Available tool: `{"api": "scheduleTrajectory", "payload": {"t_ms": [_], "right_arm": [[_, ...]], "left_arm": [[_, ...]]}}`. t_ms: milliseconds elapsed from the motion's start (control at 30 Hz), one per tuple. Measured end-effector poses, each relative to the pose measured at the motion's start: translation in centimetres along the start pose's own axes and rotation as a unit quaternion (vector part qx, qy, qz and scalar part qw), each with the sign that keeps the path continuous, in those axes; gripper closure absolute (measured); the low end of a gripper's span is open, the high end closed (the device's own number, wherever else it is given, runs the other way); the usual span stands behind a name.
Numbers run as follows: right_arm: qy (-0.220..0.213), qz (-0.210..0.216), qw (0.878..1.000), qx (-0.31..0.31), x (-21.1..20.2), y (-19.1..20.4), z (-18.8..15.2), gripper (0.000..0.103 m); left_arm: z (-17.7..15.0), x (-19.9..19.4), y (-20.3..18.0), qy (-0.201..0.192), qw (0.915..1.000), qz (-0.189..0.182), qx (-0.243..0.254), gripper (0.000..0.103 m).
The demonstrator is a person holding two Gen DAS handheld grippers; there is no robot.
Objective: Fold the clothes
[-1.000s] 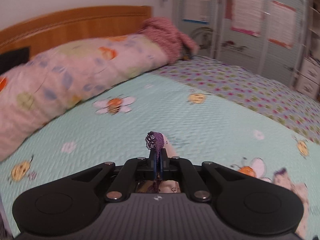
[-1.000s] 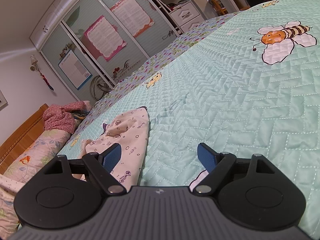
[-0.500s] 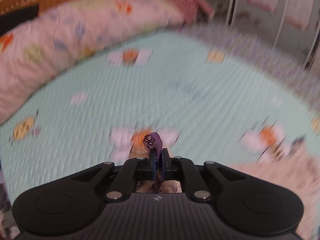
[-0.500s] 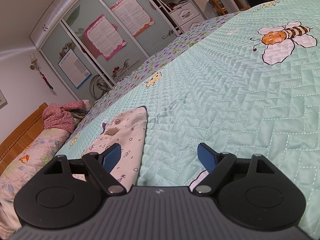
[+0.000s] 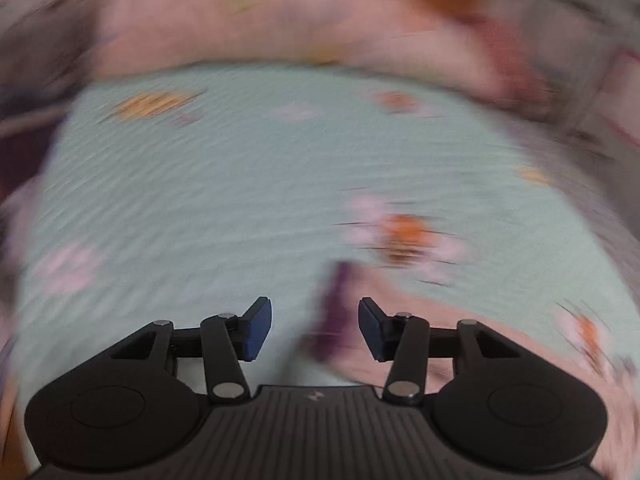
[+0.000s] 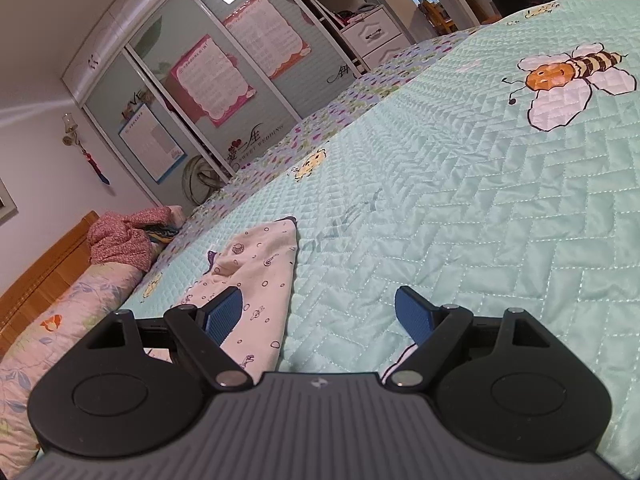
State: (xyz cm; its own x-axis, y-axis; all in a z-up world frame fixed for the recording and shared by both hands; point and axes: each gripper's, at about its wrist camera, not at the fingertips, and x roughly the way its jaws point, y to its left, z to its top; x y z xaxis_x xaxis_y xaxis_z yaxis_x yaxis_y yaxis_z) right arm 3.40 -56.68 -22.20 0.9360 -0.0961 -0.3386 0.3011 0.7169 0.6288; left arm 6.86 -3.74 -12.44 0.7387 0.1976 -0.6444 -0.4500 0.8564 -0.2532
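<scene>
1. Garment (image 6: 256,276): a small cream piece printed with little purple figures and edged in purple lies on the mint quilted bedspread (image 6: 460,220), flattened and narrowing to a point away from the right wrist camera. It sits at the near part of the bed so both tools can reach it.

2. Left gripper (image 5: 315,326): its jaws are opening, and a purple strip of trim (image 5: 334,312) shows in the gap between the blue pads (image 5: 256,330) without either pad pressing on it. The view is heavily smeared, so this is probably the edge being let go onto the bedspread, which would lay down one fold.

3. Right gripper (image 6: 320,316): its jaws stand wide and hold nothing. It hovers low over the near end of the garment, its left pad (image 6: 224,314) over the cream cloth and the other over bare quilt, likely waiting its turn.

4. Pillow roll (image 6: 60,312) and a crumpled pink-red cloth (image 6: 120,240) lie by the wooden headboard (image 6: 44,264), well apart from the work.

5. Judgement: folding is partway; the fabric still needs squaring.
</scene>
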Motion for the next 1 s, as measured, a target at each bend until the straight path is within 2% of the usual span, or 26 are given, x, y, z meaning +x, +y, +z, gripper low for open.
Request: {"api": "scheduleTrajectory", "payload": {"t_ms": [33,67,100,167,233,267,333,367,433,533,600,667,733,900,967,1000], "right_arm": [[0.002,0.004,1.000,0.003,0.2,0.0,0.1,0.019],[0.006,0.009,1.000,0.007,0.6,0.0,0.4,0.019],[0.016,0.016,1.000,0.010,1.7,0.1,1.1,0.019],[0.043,0.031,0.999,0.014,4.2,0.2,2.9,0.019],[0.069,0.038,0.997,0.023,7.1,0.1,4.6,0.019],[0.079,0.039,0.996,0.028,8.5,0.0,5.3,0.019],[0.083,0.040,0.995,0.030,10.7,0.0,6.3,0.019],[0.091,0.042,0.995,0.025,11.9,0.2,6.7,0.019],[0.106,0.047,0.993,0.013,13.7,0.8,7.2,0.019],[0.109,0.073,0.991,0.006,15.0,0.9,7.2,0.019],[0.103,0.090,0.991,-0.002,15.1,0.9,6.8,0.019],[0.109,0.112,0.988,-0.012,14.9,1.1,6.6,0.019],[0.129,0.135,0.982,-0.019,15.4,1.2,6.6,0.022],[0.143,0.142,0.979,0.012,15.7,0.3,7.1,0.042],[0.145,0.145,0.978,0.034,15.8,-0.3,7.2,0.051],[0.149,0.147,0.977,0.041,15.9,-0.5,7.2,0.058]], "left_arm": [[-0.5,-0.4,-1.7,-0.011,0.9977,-0.051,0.043,0.052],[-0.7,-0.3,-3.8,-0.003,0.9905,-0.109,0.084,0.051],[-0.6,0.2,-6.2,0.018,0.9789,-0.164,0.120,0.051],[-0.2,1.2,-11.4,0.053,0.9458,-0.265,0.180,0.051],[0.1,2.7,-16.9,0.072,0.9079,-0.337,0.239,0.048],[0.1,3.4,-19.6,0.081,0.8889,-0.364,0.266,0.048],[-0.5,5.2,-25.1,0.092,0.8681,-0.375,0.312,0.047],[-0.7,6.3,-27.4,0.094,0.8640,-0.369,0.329,0.047],[-0.8,8.7,-31.0,0.100,0.8646,-0.353,0.343,0.048],[-0.2,12.7,-33.9,0.136,0.8679,-0.359,0.315,0.048],[-0.6,14.0,-35.3,0.149,0.8706,-0.351,0.311,0.048],[-1.2,14.9,-36.6,0.157,0.8653,-0.344,0.328,0.048],[-2.2,15.3,-37.9,0.172,0.8565,-0.340,0.348,0.048],[-3.1,16.1,-38.9,0.192,0.8514,-0.332,0.358,0.048],[-3.6,16.4,-39.3,0.207,0.8464,-0.335,0.359,0.052],[-3.9,16.6,-39.5,0.215,0.8430,-0.337,0.360,0.065]]}}
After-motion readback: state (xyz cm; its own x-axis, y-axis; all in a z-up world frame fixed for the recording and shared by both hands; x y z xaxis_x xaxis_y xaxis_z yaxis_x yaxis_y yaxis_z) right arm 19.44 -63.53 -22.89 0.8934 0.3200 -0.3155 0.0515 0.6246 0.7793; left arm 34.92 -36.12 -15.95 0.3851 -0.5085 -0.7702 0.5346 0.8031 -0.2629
